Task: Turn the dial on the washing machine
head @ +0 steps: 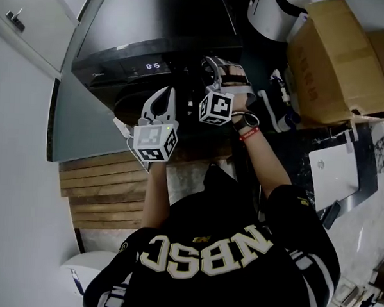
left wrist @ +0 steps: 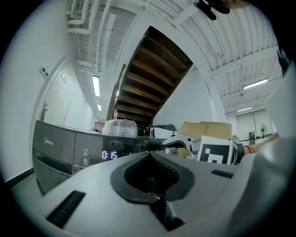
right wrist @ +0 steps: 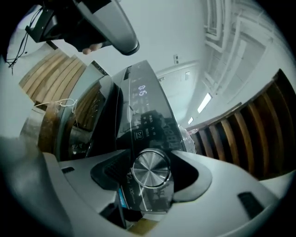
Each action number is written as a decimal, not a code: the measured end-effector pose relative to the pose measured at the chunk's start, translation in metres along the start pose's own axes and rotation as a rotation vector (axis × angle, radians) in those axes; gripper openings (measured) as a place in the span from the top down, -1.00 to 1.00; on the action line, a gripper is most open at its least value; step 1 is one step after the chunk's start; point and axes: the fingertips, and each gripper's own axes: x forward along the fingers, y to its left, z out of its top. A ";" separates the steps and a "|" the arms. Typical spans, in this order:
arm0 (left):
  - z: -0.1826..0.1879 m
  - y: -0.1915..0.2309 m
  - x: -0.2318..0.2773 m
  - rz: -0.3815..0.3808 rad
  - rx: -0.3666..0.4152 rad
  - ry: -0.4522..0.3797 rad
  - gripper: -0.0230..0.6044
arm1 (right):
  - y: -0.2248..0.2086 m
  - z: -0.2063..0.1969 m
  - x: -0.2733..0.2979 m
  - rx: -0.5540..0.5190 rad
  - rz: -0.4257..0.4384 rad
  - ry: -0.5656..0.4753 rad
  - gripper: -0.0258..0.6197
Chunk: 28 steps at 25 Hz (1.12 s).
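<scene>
The dark washing machine (head: 154,26) stands in front of me, its display (head: 157,66) lit. In the right gripper view the round brushed-metal dial (right wrist: 151,169) on its control panel sits between the jaws of my right gripper (right wrist: 152,159). The jaws are open, and a small gap shows beside the dial. In the head view the right gripper (head: 213,64) is against the panel and hides the dial. My left gripper (head: 163,97) hovers to the left, below the display, shut with nothing in it. Its own view shows the jaw tips (left wrist: 149,153) together and the display (left wrist: 109,155) beyond.
Cardboard boxes (head: 341,55) are stacked to the right of the machine, with a white appliance (head: 335,170) below them. Wooden slats (head: 106,190) lie on the floor at the left. A plastic-wrapped bundle (left wrist: 119,126) rests on the machine's top, under a staircase (left wrist: 152,74).
</scene>
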 end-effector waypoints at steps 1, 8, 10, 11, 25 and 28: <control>-0.001 0.001 0.000 0.002 0.000 -0.001 0.88 | 0.001 -0.001 0.002 -0.015 -0.003 0.004 0.10; -0.001 0.007 -0.001 0.015 -0.004 -0.006 0.88 | 0.000 -0.001 0.006 -0.057 -0.021 0.000 0.09; 0.000 0.008 -0.002 0.017 -0.007 -0.008 0.88 | -0.002 0.000 0.005 0.006 -0.026 -0.020 0.09; 0.000 0.008 -0.002 0.018 -0.009 -0.009 0.88 | -0.004 0.000 0.005 0.061 -0.028 -0.034 0.09; 0.002 0.012 -0.007 0.038 -0.022 -0.012 0.88 | -0.021 -0.002 0.003 0.494 -0.066 -0.105 0.09; 0.002 0.012 -0.008 0.041 -0.025 -0.011 0.88 | -0.022 -0.003 0.003 0.518 -0.066 -0.104 0.09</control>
